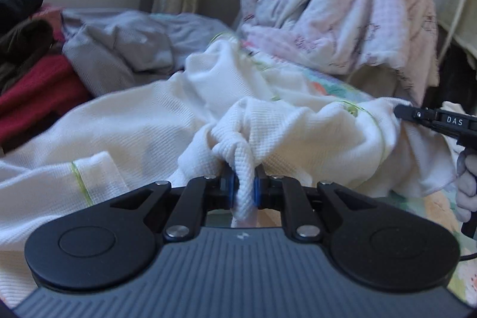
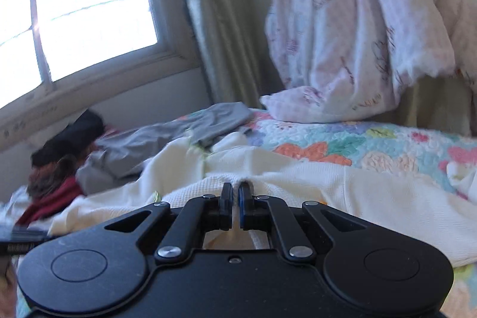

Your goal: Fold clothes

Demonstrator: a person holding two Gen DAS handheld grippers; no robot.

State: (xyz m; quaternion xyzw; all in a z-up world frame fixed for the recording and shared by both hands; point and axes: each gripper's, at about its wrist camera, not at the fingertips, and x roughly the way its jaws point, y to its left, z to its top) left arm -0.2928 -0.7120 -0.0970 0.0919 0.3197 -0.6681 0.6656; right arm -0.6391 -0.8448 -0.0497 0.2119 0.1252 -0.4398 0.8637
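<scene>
A white waffle-knit garment with yellow-green stitching lies rumpled across the bed. My left gripper is shut on a bunched fold of it, which hangs down between the blue pads. My right gripper is shut on another edge of the same garment. The right gripper also shows in the left wrist view at the far right, its tip at the cloth's edge.
A grey garment and a pile of red and dark clothes lie at the left. A pink patterned blanket is heaped at the back. A floral quilt covers the bed. A window and curtain stand behind.
</scene>
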